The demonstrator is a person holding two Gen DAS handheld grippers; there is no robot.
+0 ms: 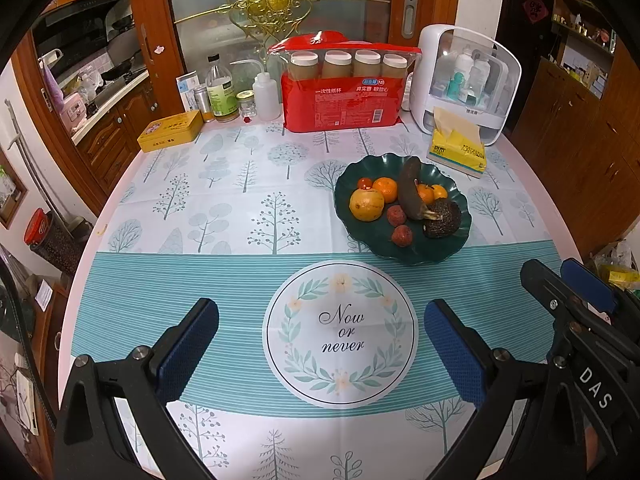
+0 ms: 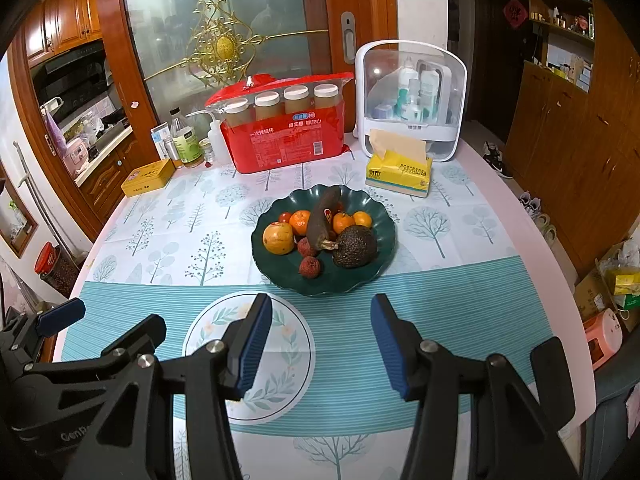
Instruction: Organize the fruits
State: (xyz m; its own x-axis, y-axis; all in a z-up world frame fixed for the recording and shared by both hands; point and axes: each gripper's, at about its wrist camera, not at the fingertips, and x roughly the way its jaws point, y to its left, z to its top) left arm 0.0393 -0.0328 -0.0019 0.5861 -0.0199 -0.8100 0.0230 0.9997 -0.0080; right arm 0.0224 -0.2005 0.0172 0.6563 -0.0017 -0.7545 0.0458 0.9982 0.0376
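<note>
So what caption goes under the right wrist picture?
Open right gripper hovers before a dark green plate of fruit on the table.

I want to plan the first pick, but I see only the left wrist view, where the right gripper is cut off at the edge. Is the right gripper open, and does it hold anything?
Observer: The right wrist view shows the right gripper with its jaws wide open and nothing between them.
Operator: Where does it point?
Observer: Straight at the green plate. In that view the plate's near rim appears between the two fingers, beyond their tips.
Operator: Which fruit faces it first?
Observer: A red lychee lies nearest that rim, and the avocado is just to its right.
</note>
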